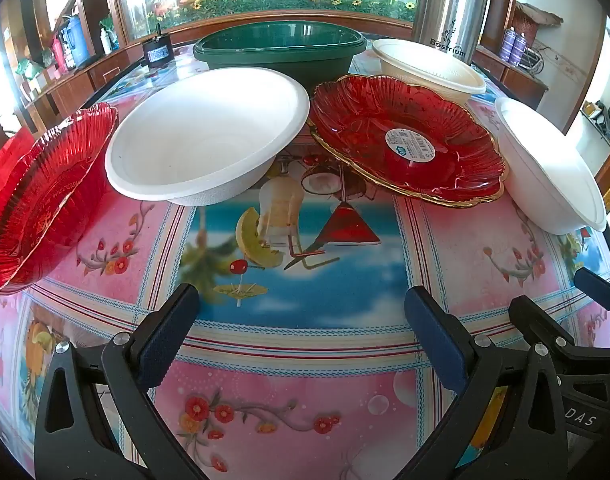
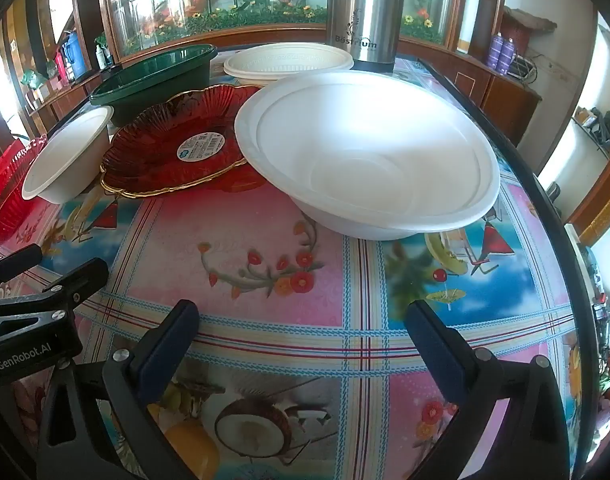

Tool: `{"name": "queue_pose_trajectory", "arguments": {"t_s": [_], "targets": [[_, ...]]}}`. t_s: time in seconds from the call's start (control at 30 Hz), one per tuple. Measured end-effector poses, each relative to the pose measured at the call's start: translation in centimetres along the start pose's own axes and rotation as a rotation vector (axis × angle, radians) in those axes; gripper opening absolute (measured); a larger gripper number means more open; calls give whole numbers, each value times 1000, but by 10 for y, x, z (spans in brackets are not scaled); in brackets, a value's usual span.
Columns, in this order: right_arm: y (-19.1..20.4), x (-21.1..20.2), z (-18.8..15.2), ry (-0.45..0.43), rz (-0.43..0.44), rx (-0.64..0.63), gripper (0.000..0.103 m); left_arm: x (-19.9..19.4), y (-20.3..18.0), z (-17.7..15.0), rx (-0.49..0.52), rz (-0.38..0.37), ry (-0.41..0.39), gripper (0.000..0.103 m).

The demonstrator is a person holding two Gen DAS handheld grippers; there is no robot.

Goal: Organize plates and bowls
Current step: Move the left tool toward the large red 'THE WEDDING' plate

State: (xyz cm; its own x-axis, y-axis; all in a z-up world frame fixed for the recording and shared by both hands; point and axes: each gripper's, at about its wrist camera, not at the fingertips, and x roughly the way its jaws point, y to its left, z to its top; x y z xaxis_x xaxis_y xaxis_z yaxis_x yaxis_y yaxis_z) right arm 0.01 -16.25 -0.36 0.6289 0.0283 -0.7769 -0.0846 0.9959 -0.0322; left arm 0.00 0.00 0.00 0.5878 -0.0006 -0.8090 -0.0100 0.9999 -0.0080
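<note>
In the left wrist view, a red plate (image 1: 37, 196) sits at the far left, a white bowl (image 1: 201, 140) beside it, a gold-rimmed red plate (image 1: 405, 136) with a round sticker at centre right, a white bowl (image 1: 553, 172) at the right and a cream bowl (image 1: 429, 68) behind. My left gripper (image 1: 301, 308) is open and empty above the tablecloth, short of the dishes. In the right wrist view, the big white bowl (image 2: 369, 152) is straight ahead, the gold-rimmed red plate (image 2: 177, 148) and the smaller white bowl (image 2: 69, 156) to its left. My right gripper (image 2: 301, 320) is open and empty.
A green oval basin (image 1: 281, 50) stands at the back of the table, also seen in the right wrist view (image 2: 153, 80). A steel thermos (image 2: 365, 12) stands behind the cream bowl (image 2: 289, 62). The table's right edge (image 2: 545, 200) is close. The right gripper's body (image 1: 565, 340) shows at lower right.
</note>
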Motion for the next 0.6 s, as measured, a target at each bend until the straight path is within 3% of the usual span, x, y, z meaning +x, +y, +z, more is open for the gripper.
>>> {"name": "queue_pose_trajectory", "arguments": {"t_s": [0.6], "targets": [[1,-5,-4,1,-11,17,103,-1,2,0,18,-10,17,103]]}}
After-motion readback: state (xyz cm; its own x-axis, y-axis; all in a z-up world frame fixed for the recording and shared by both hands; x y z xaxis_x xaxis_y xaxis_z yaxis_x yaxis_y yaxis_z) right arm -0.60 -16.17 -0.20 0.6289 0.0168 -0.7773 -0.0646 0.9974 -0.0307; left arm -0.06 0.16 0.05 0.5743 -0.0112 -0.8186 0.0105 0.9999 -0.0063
